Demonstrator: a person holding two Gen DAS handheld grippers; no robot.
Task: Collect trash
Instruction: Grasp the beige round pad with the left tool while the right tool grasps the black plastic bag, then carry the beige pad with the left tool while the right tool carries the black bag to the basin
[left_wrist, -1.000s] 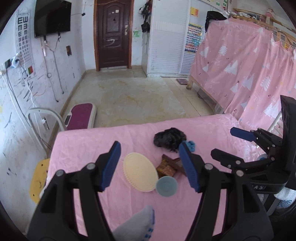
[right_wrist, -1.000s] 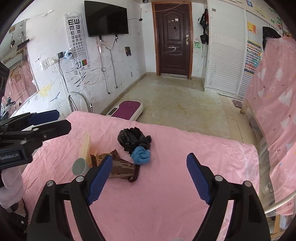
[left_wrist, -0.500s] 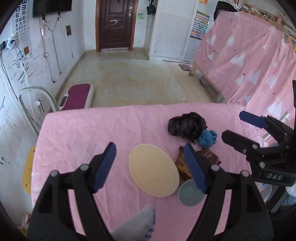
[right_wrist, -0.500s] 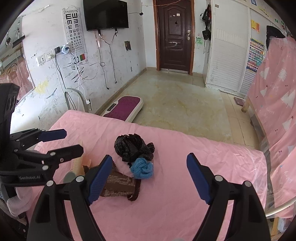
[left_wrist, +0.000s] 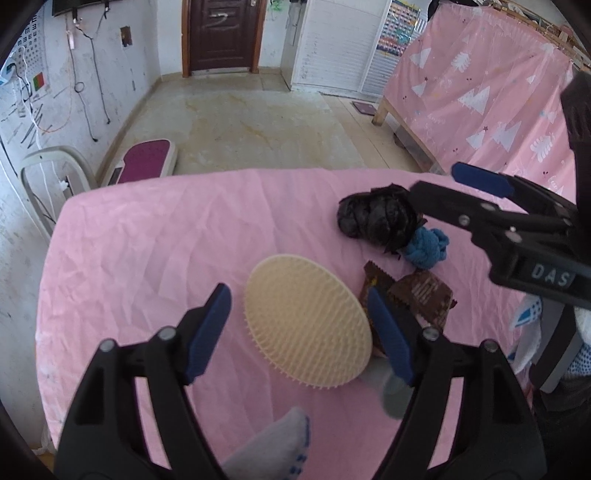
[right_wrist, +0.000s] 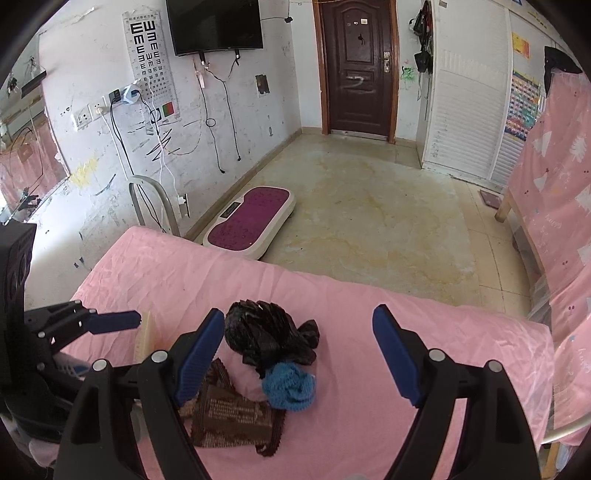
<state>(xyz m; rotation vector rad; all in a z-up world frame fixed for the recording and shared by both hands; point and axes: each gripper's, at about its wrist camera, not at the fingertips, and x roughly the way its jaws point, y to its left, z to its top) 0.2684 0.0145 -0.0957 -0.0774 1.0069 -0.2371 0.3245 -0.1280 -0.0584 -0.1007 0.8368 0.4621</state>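
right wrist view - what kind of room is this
Probably a lived-in room of a home: a wall-mounted TV, an eye chart beside it, a dark wooden door, and a pink-sheeted table.

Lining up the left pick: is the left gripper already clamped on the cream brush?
No. The left gripper is open, its pads standing clear either side of the cream brush lying on the pink sheet.

We record even, bright daylight in both wrist views, with soft, faint shadows on the pink sheet (left_wrist: 155, 236) and mild glare on the pale floor (right_wrist: 373, 206). Fisheye bending curves the door (right_wrist: 356, 66) and walls, with black corner vignetting (strongest at the frame edges). We find the near grey glove (left_wrist: 273, 450) slightly soft.
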